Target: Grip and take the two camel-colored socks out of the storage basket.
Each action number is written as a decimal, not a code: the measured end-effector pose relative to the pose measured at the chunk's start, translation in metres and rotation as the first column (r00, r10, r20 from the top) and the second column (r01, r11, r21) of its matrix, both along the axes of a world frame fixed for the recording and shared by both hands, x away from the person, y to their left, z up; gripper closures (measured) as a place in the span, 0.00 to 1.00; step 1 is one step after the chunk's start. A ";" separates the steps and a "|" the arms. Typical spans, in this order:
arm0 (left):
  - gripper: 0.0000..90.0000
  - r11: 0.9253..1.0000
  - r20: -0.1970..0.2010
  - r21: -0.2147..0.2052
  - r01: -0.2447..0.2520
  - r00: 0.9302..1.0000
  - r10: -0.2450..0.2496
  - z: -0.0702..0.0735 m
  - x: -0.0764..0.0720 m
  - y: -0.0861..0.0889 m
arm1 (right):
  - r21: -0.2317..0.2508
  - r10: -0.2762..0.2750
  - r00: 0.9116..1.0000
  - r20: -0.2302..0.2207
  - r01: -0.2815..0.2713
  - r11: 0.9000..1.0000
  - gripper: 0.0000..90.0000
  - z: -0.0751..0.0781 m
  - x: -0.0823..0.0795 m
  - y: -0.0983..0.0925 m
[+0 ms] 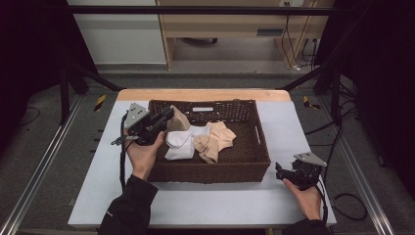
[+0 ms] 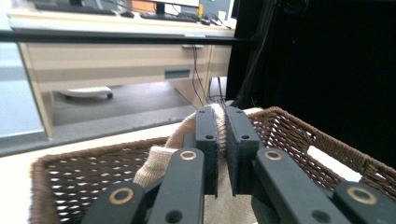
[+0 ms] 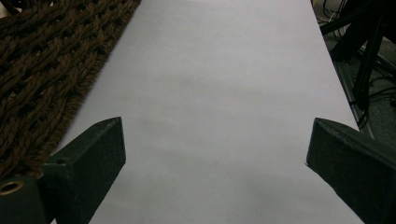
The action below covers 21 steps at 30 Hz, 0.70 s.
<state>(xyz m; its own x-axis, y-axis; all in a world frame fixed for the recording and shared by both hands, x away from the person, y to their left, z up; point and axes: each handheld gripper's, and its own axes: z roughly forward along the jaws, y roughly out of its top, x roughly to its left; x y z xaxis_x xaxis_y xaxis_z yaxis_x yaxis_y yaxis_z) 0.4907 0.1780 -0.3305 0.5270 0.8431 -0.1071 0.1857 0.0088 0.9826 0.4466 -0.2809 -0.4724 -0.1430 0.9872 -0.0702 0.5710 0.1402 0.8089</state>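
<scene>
The beige cloth (image 1: 178, 120) hangs over the wicker basket's (image 1: 215, 174) back left corner, pinched at a fold between the left gripper's (image 2: 221, 122) nearly closed jaws. It looks light and limp, so a bunched edge probably holds best. The right gripper (image 1: 282, 172) rests on the table (image 3: 219, 93), jaws spread wide and empty.

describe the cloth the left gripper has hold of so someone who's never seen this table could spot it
Start at the brown wicker basket on the white table. At its back left corner, the left gripper is shut on a tan cloth, lifted into a peak. It is darker and browner than the white cloth and the peach cloth lying flat on the basket floor beside it.
</scene>
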 end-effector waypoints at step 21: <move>0.93 0.999 0.058 -0.023 -0.046 0.997 0.047 0.007 -0.045 0.046 | 0.004 0.004 1.000 -0.002 -0.004 1.000 0.05 0.000 -0.001 0.000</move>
<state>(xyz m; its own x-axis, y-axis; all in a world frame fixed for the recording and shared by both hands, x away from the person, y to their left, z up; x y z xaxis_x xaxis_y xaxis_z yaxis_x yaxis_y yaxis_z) 0.4459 0.2243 -0.3233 0.4932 0.8646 -0.0959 0.1266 0.0377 0.9912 0.4460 -0.2805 -0.4723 -0.1471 0.9869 -0.0663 0.5718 0.1395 0.8085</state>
